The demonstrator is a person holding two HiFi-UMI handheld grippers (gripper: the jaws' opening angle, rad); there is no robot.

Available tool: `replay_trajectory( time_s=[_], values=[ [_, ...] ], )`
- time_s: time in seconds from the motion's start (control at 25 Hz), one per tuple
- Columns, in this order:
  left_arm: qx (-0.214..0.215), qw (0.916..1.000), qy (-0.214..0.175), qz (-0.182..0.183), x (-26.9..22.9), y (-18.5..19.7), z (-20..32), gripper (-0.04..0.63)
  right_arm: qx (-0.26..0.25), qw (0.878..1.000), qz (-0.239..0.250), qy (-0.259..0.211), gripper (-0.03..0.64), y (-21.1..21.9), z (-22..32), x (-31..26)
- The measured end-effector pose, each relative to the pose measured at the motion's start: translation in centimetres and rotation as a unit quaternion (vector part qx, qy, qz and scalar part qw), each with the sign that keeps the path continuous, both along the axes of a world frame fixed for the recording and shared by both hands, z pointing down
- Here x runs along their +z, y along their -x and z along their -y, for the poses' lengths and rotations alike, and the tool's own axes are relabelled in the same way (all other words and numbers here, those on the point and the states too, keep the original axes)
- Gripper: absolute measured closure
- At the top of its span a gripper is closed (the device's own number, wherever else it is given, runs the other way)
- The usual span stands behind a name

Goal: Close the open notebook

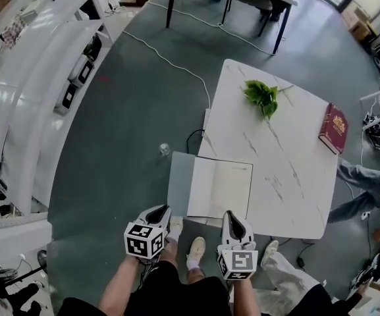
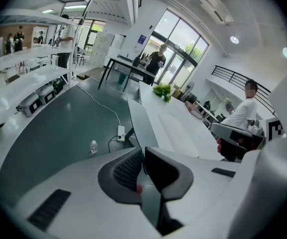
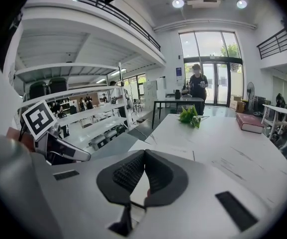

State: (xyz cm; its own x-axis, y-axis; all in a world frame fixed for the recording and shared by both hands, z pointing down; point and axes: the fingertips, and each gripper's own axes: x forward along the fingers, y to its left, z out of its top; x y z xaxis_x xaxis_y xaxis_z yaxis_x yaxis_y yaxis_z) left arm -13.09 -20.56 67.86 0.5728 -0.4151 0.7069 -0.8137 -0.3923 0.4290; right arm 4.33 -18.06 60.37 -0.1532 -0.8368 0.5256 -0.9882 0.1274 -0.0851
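The notebook (image 1: 219, 188) lies open at the near left corner of the white marble surface (image 1: 288, 176). Its pale pages rest on the top, and its grey left cover (image 1: 180, 183) sticks out past the left edge, over the dark floor (image 1: 124, 143).

The left hand-held gripper (image 1: 162, 209) sits at the near left corner of that cover. In the left gripper view its jaws are drawn together, and the grey cover runs straight into their tips (as thin a bite as a cover's edge allows). So it is closed on the notebook.

The right hand-held gripper (image 1: 232, 214) is at the near edge of the right-hand page. Its jaws meet tip to tip, and only the white of the page shows through the gap behind them. It appears closed and holds nothing that can be made out.

A green leafy sprig (image 1: 262, 96) lies towards the far side of the surface. A closed red book (image 1: 333, 128) lies by the right edge, well apart from the notebook. A small bottle (image 1: 164, 149) stands on the floor just left of the surface, and white shelving (image 1: 31, 78) runs along the far left
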Motion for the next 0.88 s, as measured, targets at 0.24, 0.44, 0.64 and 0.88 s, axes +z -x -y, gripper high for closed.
replay_trajectory(
  time_s=[0.24, 0.44, 0.64, 0.88],
  values=[
    [0.009, 0.9995, -0.028, -0.007, -2.9, -1.6, -0.7, 0.560, 0.018, 1.000, -0.009, -0.017, 0.600, -1.8, -1.9, -2.1],
    [0.021, 0.9985, -0.049, -0.009, -4.9, -3.1, -1.3, 0.561, 0.034, 0.999, -0.014, -0.026, 0.600, -3.3, -3.6, -3.3],
    [0.044, 0.9963, -0.073, -0.006, -6.8, -5.0, -1.9, 0.561, 0.051, 0.998, -0.013, -0.034, 0.600, -4.6, -5.0, -4.2],
    [0.072, 0.9931, -0.093, -0.005, -8.6, -7.7, -2.7, 0.561, 0.071, 0.997, -0.012, -0.040, 0.600, -6.5, -6.5, -5.1]
  ],
)
